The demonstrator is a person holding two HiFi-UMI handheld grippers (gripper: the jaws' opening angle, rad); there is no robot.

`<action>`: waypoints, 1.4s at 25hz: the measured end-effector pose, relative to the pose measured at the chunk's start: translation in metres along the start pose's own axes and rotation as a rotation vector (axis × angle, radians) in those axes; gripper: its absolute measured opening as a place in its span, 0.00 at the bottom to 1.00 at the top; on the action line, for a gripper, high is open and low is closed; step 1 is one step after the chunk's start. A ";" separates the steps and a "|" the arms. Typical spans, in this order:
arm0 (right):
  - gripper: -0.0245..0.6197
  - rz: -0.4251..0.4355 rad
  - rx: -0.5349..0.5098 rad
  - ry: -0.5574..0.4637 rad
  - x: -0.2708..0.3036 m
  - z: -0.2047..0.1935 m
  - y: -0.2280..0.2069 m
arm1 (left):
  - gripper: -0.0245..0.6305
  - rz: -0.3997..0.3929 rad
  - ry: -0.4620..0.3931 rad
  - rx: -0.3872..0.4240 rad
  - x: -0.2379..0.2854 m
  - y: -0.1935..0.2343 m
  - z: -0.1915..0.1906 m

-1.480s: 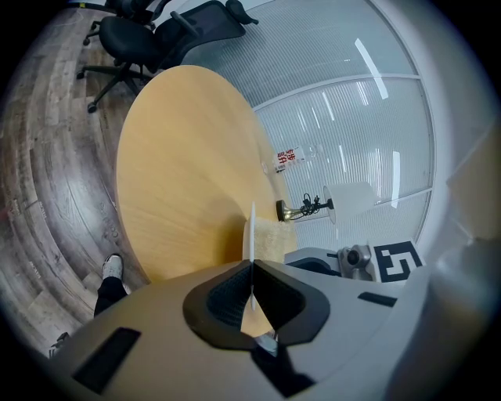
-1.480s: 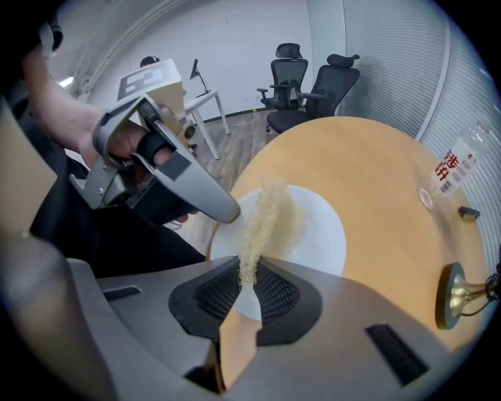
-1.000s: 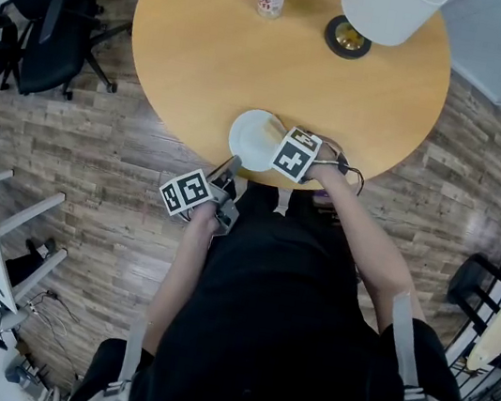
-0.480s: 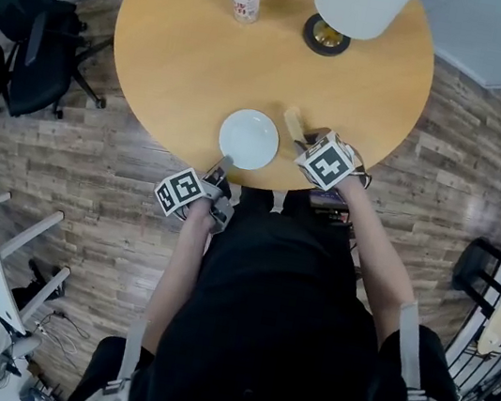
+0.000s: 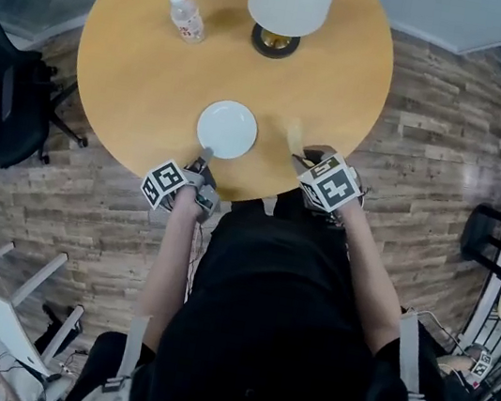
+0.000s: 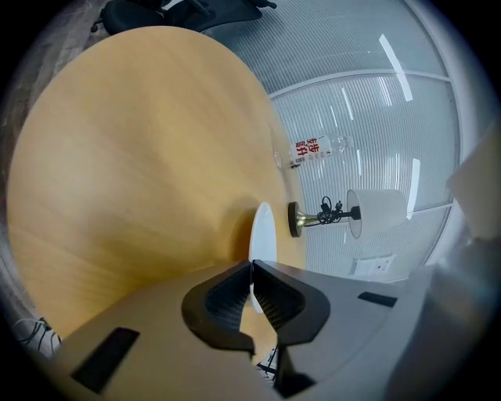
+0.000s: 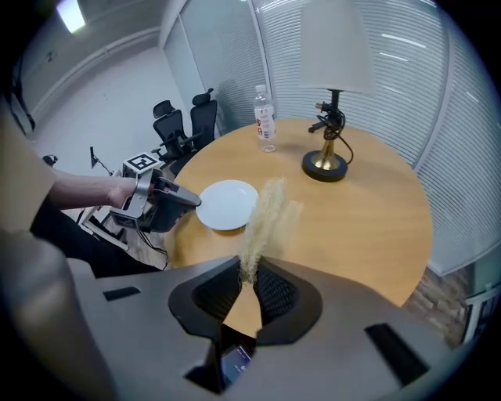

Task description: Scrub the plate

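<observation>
Black shirt (image 5: 265, 340), grey shoulder straps (image 5: 404, 349).

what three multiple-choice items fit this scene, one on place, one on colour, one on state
1. Where is the plate? A in a sink; B flat on the table; C on a shelf.
2. What colour is the plate? A white; B blue; C black.
3. How is the right claw? A open, empty; B shut on a cup; C shut on a scrubber.
Answers: 1 B, the head view shows it lying on the round wooden top; 2 A, it shows plain white; 3 C, its jaws pinch the tan fibrous scrubber's end.
</observation>
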State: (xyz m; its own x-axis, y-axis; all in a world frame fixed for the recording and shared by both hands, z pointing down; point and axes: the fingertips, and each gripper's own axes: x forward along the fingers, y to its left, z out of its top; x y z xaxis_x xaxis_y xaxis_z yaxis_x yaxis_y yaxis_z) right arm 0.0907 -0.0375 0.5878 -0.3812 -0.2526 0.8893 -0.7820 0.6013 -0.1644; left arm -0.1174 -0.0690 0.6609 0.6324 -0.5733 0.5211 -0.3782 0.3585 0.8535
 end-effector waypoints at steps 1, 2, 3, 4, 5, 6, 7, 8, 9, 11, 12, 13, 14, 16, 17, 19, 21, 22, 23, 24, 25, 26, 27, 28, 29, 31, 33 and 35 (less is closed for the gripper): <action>0.11 -0.009 0.021 -0.006 -0.004 -0.003 -0.006 | 0.07 -0.001 0.003 0.002 0.007 -0.004 0.004; 0.11 -0.017 0.042 -0.011 -0.007 -0.007 -0.011 | 0.07 -0.001 0.005 0.002 0.013 -0.008 0.007; 0.11 -0.025 0.065 -0.016 -0.010 -0.012 -0.016 | 0.07 -0.001 0.005 -0.002 0.019 -0.010 0.009; 0.11 -0.030 0.089 -0.022 -0.013 -0.016 -0.020 | 0.07 -0.002 0.003 -0.011 0.023 -0.012 0.011; 0.11 -0.033 0.112 -0.029 -0.016 -0.019 -0.022 | 0.07 -0.005 -0.001 -0.027 0.027 -0.013 0.012; 0.11 -0.035 0.134 -0.037 -0.019 -0.022 -0.024 | 0.07 -0.006 -0.004 -0.046 0.030 -0.014 0.013; 0.11 -0.036 0.153 -0.045 -0.021 -0.024 -0.026 | 0.07 -0.003 -0.006 -0.064 0.033 -0.014 0.014; 0.11 -0.037 0.168 -0.052 -0.023 -0.025 -0.027 | 0.07 0.006 -0.005 -0.078 0.035 -0.014 0.015; 0.11 -0.040 0.179 -0.056 -0.025 -0.027 -0.029 | 0.07 0.019 -0.002 -0.084 0.036 -0.013 0.014; 0.11 -0.048 0.194 -0.059 -0.028 -0.032 -0.031 | 0.07 0.041 0.004 -0.080 0.037 -0.012 0.013; 0.11 -0.050 0.201 -0.059 -0.030 -0.034 -0.031 | 0.07 0.048 0.005 -0.075 0.036 -0.012 0.012; 0.11 -0.052 0.208 -0.058 -0.030 -0.036 -0.032 | 0.07 0.055 0.006 -0.072 0.036 -0.012 0.012; 0.11 -0.054 0.215 -0.058 -0.031 -0.038 -0.033 | 0.07 0.063 0.007 -0.067 0.036 -0.011 0.012; 0.11 -0.057 0.226 -0.056 -0.030 -0.042 -0.033 | 0.13 0.081 0.010 -0.051 0.036 -0.010 0.012; 0.11 -0.058 0.229 -0.054 -0.030 -0.044 -0.032 | 0.19 0.086 0.015 -0.043 0.036 -0.010 0.012; 0.11 -0.062 0.231 -0.050 -0.030 -0.046 -0.028 | 0.25 0.091 0.023 -0.034 0.034 -0.008 0.012; 0.11 -0.068 0.233 -0.049 -0.032 -0.049 -0.024 | 0.27 0.091 0.019 -0.036 0.032 -0.005 0.012; 0.11 -0.071 0.236 -0.048 -0.033 -0.051 -0.021 | 0.28 0.093 0.015 -0.036 0.030 -0.004 0.011; 0.11 -0.075 0.240 -0.045 -0.034 -0.055 -0.018 | 0.29 0.096 0.011 -0.032 0.028 -0.002 0.011; 0.11 -0.078 0.245 -0.041 -0.036 -0.058 -0.015 | 0.30 0.099 0.008 -0.025 0.026 -0.001 0.012; 0.11 -0.083 0.250 -0.037 -0.038 -0.062 -0.012 | 0.31 0.102 0.004 -0.016 0.025 -0.001 0.012; 0.11 -0.087 0.257 -0.034 -0.040 -0.066 -0.009 | 0.32 0.108 0.001 -0.005 0.024 -0.001 0.013; 0.11 -0.090 0.265 -0.032 -0.042 -0.070 -0.006 | 0.34 0.116 0.000 0.009 0.023 -0.001 0.013; 0.11 -0.093 0.273 -0.030 -0.043 -0.075 -0.003 | 0.36 0.125 -0.001 0.025 0.021 -0.002 0.013; 0.11 -0.094 0.280 -0.028 -0.044 -0.079 0.000 | 0.38 0.132 -0.003 0.039 0.019 -0.002 0.012; 0.11 -0.095 0.290 -0.026 -0.046 -0.087 0.006 | 0.39 0.129 -0.014 0.042 0.014 -0.001 0.010; 0.11 -0.093 0.288 -0.027 -0.049 -0.093 0.008 | 0.39 0.117 -0.030 0.007 0.007 0.001 0.002; 0.11 -0.083 0.275 -0.039 -0.054 -0.094 0.007 | 0.39 0.116 -0.050 -0.035 -0.002 0.005 -0.008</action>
State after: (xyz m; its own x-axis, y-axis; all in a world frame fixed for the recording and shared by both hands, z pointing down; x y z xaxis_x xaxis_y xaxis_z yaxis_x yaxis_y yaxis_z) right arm 0.1524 0.0514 0.5788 -0.3246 -0.3248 0.8883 -0.9138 0.3502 -0.2058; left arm -0.1152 -0.0601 0.6639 0.5509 -0.5624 0.6166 -0.4226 0.4490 0.7872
